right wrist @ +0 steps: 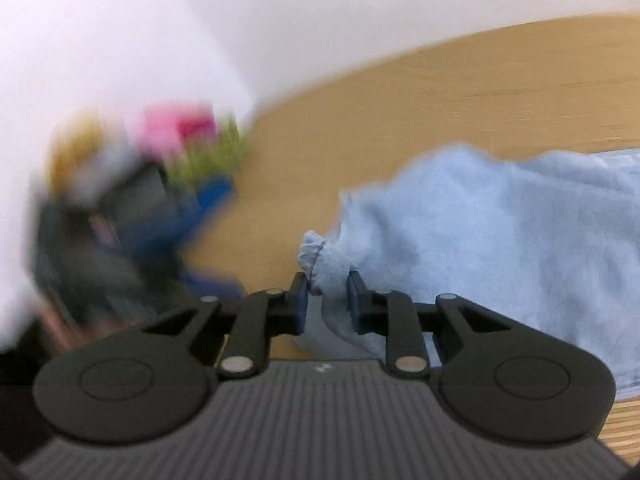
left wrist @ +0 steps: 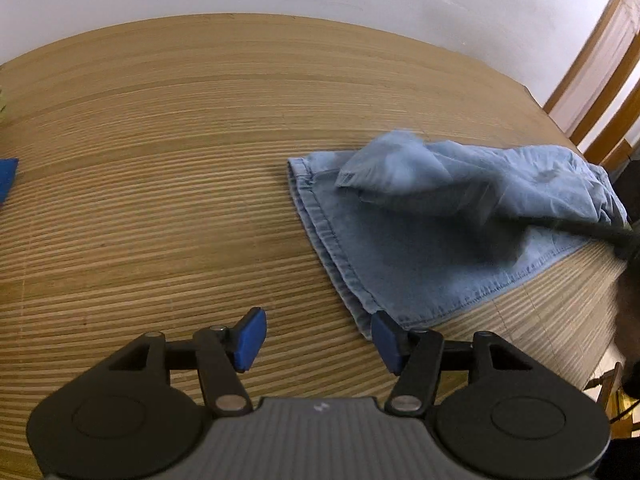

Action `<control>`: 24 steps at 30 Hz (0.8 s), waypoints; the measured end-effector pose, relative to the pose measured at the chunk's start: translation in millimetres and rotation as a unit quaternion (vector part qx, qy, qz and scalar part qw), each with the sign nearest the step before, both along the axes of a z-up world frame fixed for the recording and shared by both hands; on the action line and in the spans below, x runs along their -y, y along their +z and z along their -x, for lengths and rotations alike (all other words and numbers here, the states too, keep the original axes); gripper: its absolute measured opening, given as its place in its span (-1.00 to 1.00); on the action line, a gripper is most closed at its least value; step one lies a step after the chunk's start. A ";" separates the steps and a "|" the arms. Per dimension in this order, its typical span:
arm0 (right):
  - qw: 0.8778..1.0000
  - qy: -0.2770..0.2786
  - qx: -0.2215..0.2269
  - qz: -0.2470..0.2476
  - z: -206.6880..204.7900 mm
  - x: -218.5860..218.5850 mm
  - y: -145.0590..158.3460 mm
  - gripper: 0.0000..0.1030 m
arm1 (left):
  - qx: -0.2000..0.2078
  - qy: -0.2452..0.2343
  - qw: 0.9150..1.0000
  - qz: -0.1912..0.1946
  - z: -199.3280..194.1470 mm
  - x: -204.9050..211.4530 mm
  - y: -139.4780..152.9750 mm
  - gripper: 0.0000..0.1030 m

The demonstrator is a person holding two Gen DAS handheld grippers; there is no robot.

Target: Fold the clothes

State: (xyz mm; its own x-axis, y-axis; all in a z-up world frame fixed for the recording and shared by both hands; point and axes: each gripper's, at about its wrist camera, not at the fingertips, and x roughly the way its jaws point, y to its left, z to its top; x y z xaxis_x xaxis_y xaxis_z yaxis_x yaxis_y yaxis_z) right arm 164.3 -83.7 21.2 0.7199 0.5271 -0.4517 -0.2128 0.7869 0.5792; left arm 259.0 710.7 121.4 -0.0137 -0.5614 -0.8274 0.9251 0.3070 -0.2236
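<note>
Right gripper (right wrist: 328, 292) pinching a bunched fold of the light blue denim garment (right wrist: 500, 248); left gripper (left wrist: 318, 340) spread with nothing between its pads

The left gripper hovers over the striped wooden table (left wrist: 160, 160), its right pad (left wrist: 386, 342) just beside the garment's (left wrist: 420, 252) hemmed near corner. The garment lies on the table's right part, one layer lifted and blurred. A blurred heap of coloured items (right wrist: 160, 152) sits at far left in the right wrist view
</note>
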 end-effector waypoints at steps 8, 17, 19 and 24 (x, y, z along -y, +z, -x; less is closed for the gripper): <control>0.999 -0.005 0.031 -0.040 -7.1 -21.0 19.7 -0.53 | -0.007 0.012 1.000 -0.003 -7.4 -6.8 -2.4 0.20; 0.996 0.003 -0.081 0.029 -1.3 -56.4 -52.9 -0.50 | -0.007 0.032 0.999 0.005 -17.0 -14.2 3.1 0.20; 0.996 0.007 -0.078 0.031 -13.4 -54.2 -55.0 -0.42 | 0.000 0.034 0.999 0.009 -16.4 -11.7 6.6 0.20; 0.996 0.012 -0.072 0.057 -14.5 -65.0 -51.3 -0.02 | 0.021 0.026 0.999 0.031 -12.4 1.8 25.6 0.20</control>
